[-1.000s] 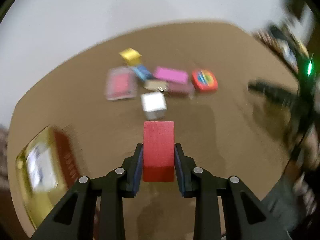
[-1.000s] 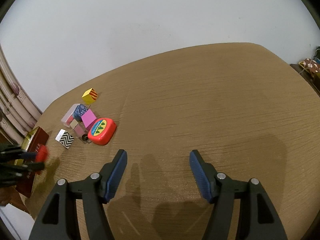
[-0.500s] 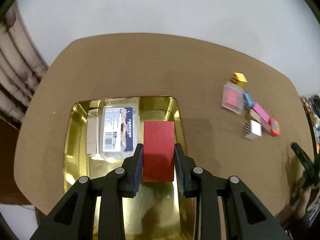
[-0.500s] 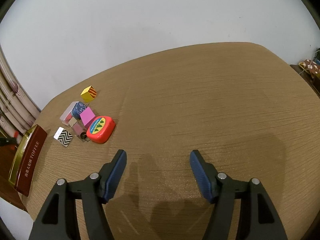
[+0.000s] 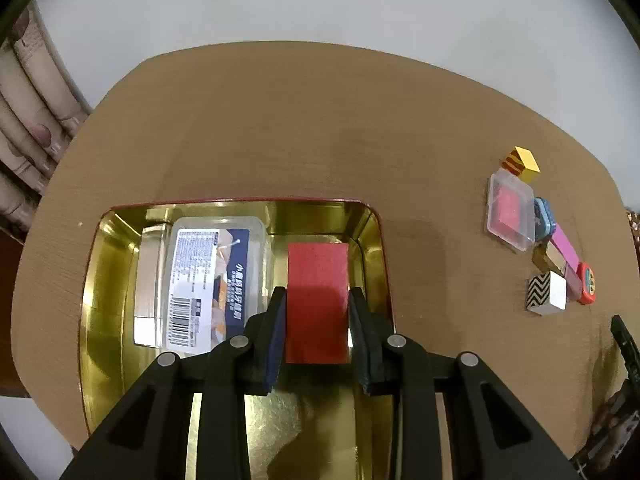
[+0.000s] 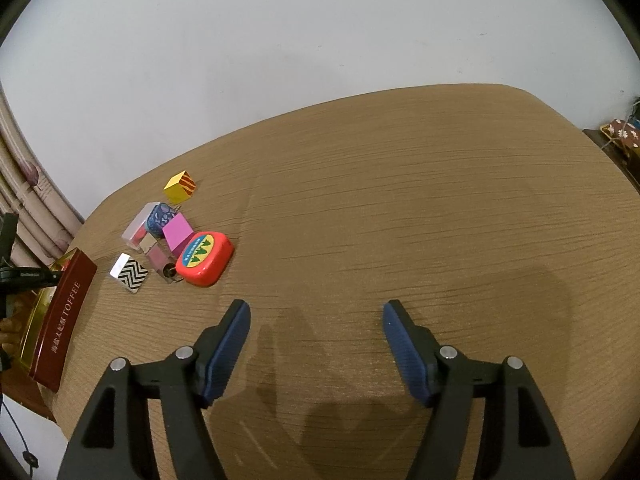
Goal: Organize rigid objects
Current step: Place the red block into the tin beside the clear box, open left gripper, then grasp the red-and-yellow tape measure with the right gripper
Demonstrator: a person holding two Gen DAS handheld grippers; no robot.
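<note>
Left gripper [image 5: 318, 300]: clamped tight on the red block [image 5: 317, 300], its blue pads pressed against the block's two sides, pointing steeply down into the tin.
Red block: upright between the pads, over the right part of the gold tin [image 5: 120, 320], just beside the tin's right wall; whether its lower end touches the floor of the tin cannot be told.
Gold tin: open, gold inside with a dark red rim, on the near left part of the wooden table [image 5: 280, 120]; from the right wrist view its red side reads TOFFEE.
Clear plastic box [image 5: 212, 280]: lies flat in the tin left of the red block, with a printed label and a barcode on top.
Right gripper [image 6: 316, 312]: jaws opening, nothing between them, held above bare table.
Loose pile, right of the tin and well apart from it: zigzag cube [image 6: 130, 272] nearest the tin, red tape measure [image 6: 204, 258] beside it, then a pink block [image 6: 178, 232], a small gold block [image 6: 147, 242], a blue patterned piece [image 6: 160, 216] and a clear case with a pink insert [image 5: 510, 212], all close or touching.
Yellow striped cube [image 6: 180, 187]: at the far end of the pile, just beyond the clear case.
Background: plain white wall, a curtain [image 5: 28, 120] at the left edge.
</note>
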